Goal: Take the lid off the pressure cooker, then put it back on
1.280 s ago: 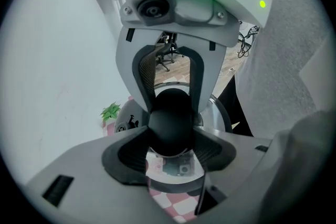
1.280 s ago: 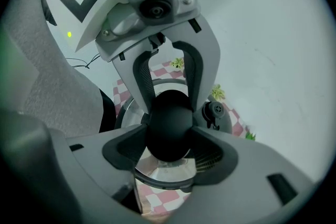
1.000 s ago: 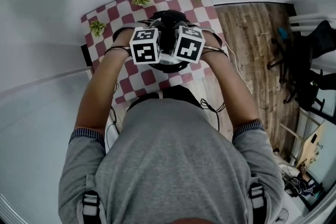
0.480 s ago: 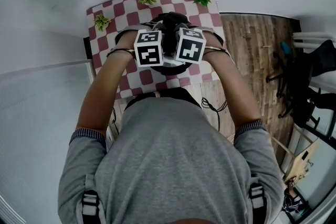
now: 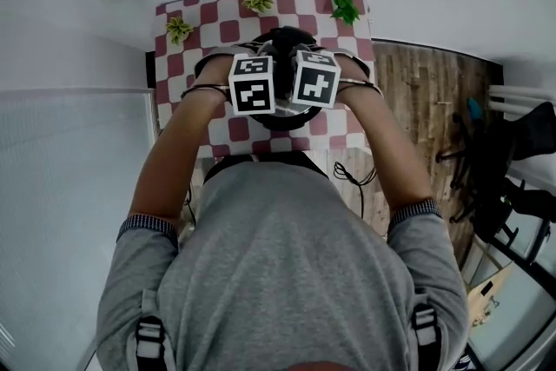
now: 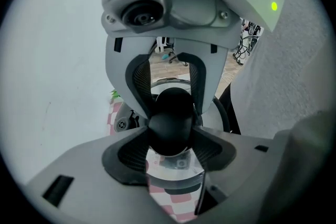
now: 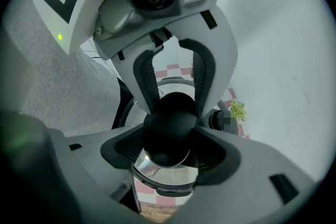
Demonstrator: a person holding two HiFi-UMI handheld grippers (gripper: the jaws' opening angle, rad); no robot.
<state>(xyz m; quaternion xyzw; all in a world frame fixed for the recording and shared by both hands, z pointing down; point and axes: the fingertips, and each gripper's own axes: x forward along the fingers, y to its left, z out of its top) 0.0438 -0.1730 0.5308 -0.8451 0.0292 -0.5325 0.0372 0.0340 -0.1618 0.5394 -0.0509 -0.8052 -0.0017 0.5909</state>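
Two pairs of jaws share one hold: our left gripper (image 6: 169,145) and right gripper (image 7: 167,150) both clamp the black lid knob (image 6: 169,118) of the pressure cooker (image 5: 282,121) on the checked tablecloth (image 5: 228,32). If we pull unevenly (that knob looks round and smooth), a pad may slip and tilt the lid.

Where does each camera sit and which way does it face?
Head view: on the person's head, facing steeply down at the checked table; arms and torso show.
Left gripper view: on the left gripper, facing along its fingers at the knob; shirt shows.
Right gripper view: on the right gripper, facing the knob from opposite; shirt shows.
Shared: both gripper views show that knob.
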